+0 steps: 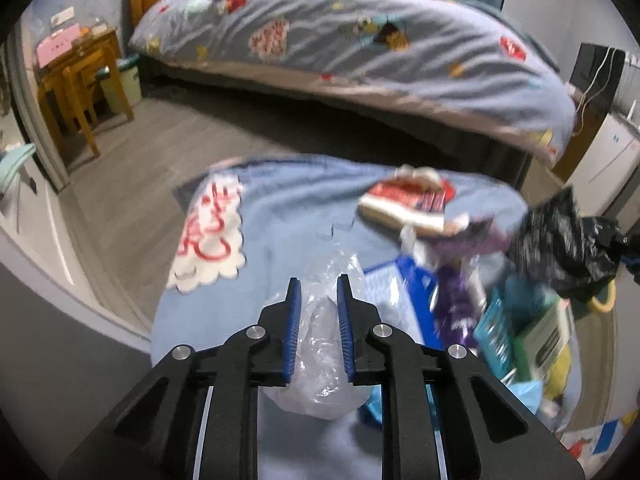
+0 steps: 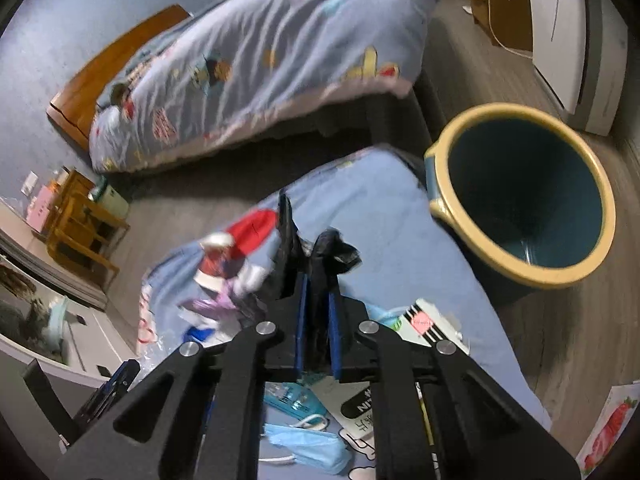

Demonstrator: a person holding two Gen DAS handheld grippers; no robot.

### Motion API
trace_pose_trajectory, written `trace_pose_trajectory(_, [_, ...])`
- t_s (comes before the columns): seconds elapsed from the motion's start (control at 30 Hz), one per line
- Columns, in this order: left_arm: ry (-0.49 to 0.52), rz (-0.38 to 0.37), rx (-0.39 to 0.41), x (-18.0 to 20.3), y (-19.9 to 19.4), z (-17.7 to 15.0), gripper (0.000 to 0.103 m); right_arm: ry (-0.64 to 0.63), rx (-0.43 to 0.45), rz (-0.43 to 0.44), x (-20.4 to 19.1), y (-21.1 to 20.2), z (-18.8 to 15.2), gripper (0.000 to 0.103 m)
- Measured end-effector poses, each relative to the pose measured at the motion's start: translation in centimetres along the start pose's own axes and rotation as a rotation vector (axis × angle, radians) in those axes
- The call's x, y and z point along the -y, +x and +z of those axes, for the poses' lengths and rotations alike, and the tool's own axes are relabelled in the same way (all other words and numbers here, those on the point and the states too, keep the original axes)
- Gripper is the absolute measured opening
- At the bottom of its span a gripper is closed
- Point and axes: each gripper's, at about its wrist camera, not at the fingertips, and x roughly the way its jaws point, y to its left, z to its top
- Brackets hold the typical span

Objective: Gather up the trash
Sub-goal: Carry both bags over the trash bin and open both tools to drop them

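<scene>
Gripping a crumpled clear plastic bag (image 1: 320, 340) in the left claw (image 1: 319, 284), jaws nearly closed, blue pads pressing both sides, above the blue-covered surface (image 1: 288, 216). Pinching a black trash bag (image 2: 320, 264) in the right claw (image 2: 316, 280), jaws almost fully closed. Lying scattered on the surface: wrappers, a blue face mask (image 2: 308, 448). Standing just beside its edge: 1 yellow-rimmed bin (image 2: 520, 196).

Left gripper (image 1: 319, 286), right gripper (image 2: 316, 282): black angular linkages, silver round screws, blue ribbed fingers (image 1: 294, 312).
</scene>
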Motion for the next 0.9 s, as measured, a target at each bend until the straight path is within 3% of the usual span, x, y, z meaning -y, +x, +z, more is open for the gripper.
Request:
trace_pose_trajectory(0.17, [0.072,-0.025,0.105,2.3,-2.6,2.0,0.018,-0.007,0.05,0.052,-0.1,-2.5,1.8,0.006])
trace_pose_trajectory(0.4, [0.175,-0.074,0.171,6.2,-4.9,3.4,0.018,-0.064,0.108,0.086,0.8,-7.3,5.9,0.006])
trace_pose_trajectory(0.7, [0.278,-0.222,0.19,15.7,-5.0,5.3,0.019,-0.063,0.215,0.015,7.1,-11.2,10.6,0.006])
trace_pose_trajectory(0.9, [0.375,-0.339,0.167,23.7,-3.2,5.1,0.019,-0.052,0.231,-0.117,11.8,-10.5,12.6,0.006])
